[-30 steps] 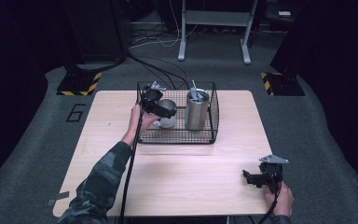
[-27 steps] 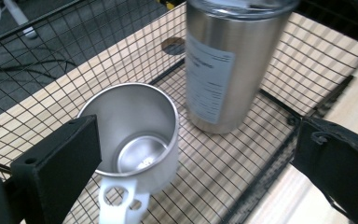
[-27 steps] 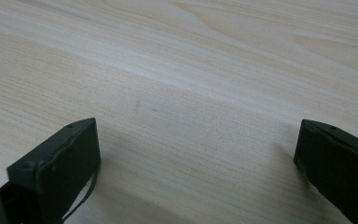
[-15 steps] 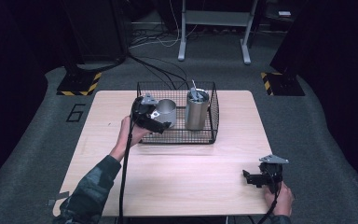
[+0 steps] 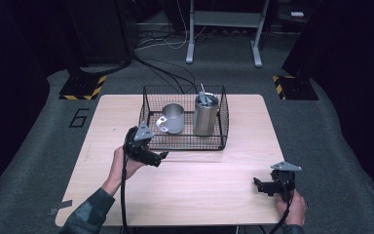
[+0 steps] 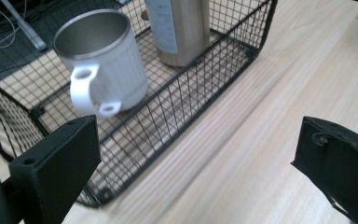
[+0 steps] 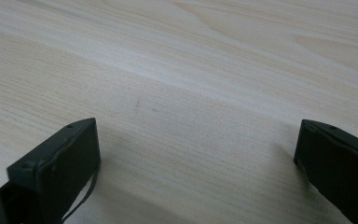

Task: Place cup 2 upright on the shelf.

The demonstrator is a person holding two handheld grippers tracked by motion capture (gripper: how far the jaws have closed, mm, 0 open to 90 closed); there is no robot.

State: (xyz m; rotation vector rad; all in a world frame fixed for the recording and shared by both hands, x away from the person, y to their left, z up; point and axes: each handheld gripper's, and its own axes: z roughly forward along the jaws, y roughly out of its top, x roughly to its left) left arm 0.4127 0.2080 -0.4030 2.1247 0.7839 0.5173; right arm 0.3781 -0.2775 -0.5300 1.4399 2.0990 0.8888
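A black wire basket stands at the back middle of the wooden table. Inside it sit a steel mug with a white handle on the left and a tall steel tumbler on the right. My left gripper hangs open just in front of the basket's front left corner, nothing between its jaws. In the left gripper view the mug and tumbler stand behind the basket mesh. My right gripper rests open low over the table's front right, over bare wood.
Beyond the table lie grey carpet, black cables, a metal stand's legs and two yellow-and-black striped bases. A number 6 is marked on the floor at the left.
My left gripper has pulled back out of the basket toward the person, leaving the mug standing inside. The right gripper has not moved.
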